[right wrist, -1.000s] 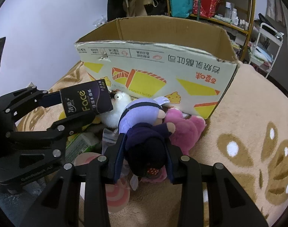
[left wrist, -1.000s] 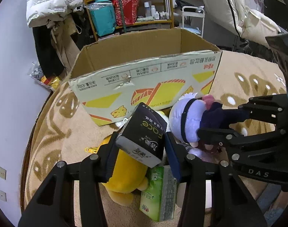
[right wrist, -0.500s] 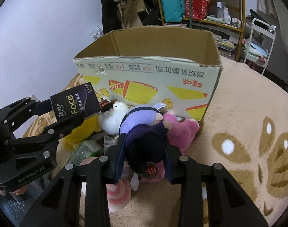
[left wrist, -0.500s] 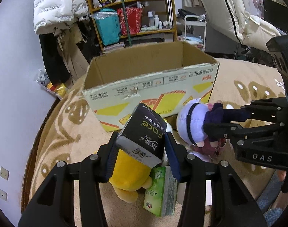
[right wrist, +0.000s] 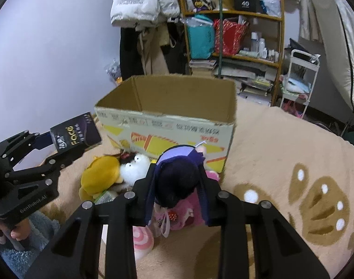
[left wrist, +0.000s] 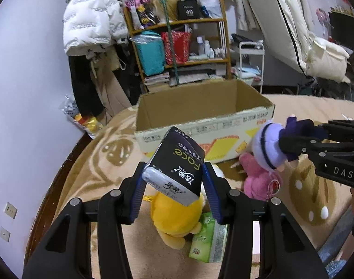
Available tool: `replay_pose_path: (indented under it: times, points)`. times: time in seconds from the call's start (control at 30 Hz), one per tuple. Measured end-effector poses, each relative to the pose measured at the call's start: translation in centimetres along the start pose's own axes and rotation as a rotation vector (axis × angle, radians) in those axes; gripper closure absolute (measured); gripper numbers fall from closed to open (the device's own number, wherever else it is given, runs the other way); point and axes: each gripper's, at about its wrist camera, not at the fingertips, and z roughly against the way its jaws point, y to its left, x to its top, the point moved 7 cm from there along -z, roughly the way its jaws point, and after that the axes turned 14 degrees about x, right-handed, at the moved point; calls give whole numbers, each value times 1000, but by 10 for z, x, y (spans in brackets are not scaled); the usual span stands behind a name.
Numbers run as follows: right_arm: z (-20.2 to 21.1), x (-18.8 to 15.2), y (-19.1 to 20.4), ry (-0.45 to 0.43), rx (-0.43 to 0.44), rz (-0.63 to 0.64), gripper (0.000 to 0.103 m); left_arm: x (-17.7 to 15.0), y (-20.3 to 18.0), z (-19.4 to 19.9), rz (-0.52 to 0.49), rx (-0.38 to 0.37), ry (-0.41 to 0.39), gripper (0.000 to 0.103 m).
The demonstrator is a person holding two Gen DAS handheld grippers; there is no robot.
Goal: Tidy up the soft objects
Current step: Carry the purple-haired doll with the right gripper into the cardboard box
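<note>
Plush toys [right wrist: 111, 174], beige patterned rug [right wrist: 281, 153], cluttered shelf [right wrist: 235, 34]

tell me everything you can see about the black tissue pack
The black tissue pack is a soft rectangular packet in glossy dark wrapping, printed with green-gold "Face" lettering and white Chinese characters; its end face looks grey-silver. It is clamped between the blue pads of the left tongs, tilted, one corner pointing up and away. It hangs in the air above the yellow plush and green tissue pack, short of the open cardboard box. Only the pads touch it.
</note>
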Motion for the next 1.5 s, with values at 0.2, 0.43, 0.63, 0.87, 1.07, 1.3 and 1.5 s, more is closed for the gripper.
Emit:
replay_pose_path:
  times: [0.2, 0.43, 0.63, 0.87, 1.07, 1.3, 1.5]
  points:
    - [20, 10, -1, -55, -19, 12, 71, 8, 13, 15, 28, 31, -49, 57]
    - [51, 38, 10, -161, -11, 35, 71, 30, 23, 33, 41, 54, -145, 57]
    - [64, 69, 15, -217, -15, 46, 71, 59, 30, 35, 53, 64, -193, 57]
    - [57, 102, 7, -248, -27, 50, 71, 92, 37, 21, 70, 78, -222, 56]
    - [37, 118, -2, -242, -30, 77, 71, 112, 37, 0, 77, 94, -234, 56]
    - [7, 119, -20, -227, -10, 46, 71, 111, 36, -36, 108, 95, -190, 56]
    - [-23, 111, -25, -192, 9, 57, 71, 99, 28, -62, 103, 69, -135, 56]
